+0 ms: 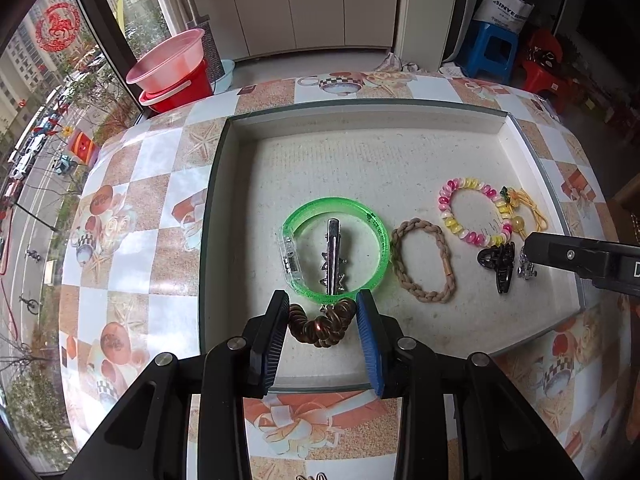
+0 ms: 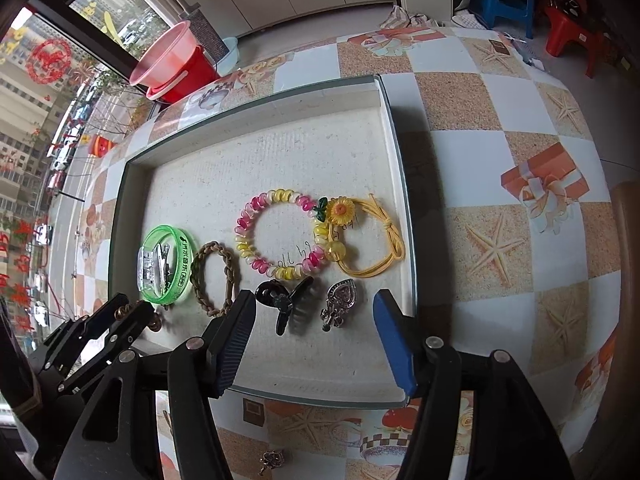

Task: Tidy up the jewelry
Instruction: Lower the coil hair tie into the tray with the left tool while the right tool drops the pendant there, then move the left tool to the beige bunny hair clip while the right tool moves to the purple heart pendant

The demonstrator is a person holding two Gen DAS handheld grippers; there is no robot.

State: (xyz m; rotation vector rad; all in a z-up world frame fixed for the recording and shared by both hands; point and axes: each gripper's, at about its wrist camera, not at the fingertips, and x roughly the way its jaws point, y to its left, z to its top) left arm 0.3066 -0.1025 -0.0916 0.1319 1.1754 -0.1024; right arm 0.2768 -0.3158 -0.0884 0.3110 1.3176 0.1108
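Note:
A shallow white tray holds the jewelry. My left gripper is open, its fingers either side of a brown spiral hair tie at the tray's near edge. Behind it lies a green bangle with a silver hair clip inside. A braided tan band, a pink-yellow bead bracelet, a black claw clip follow to the right. My right gripper is open over the black claw clip and a silver heart brooch. A yellow sunflower hair tie lies beyond.
The tray sits on a checkered tablecloth. A small metal charm lies on the cloth in front of the tray. Red and pink basins stand on the floor beyond the table; blue and red stools are at the far right.

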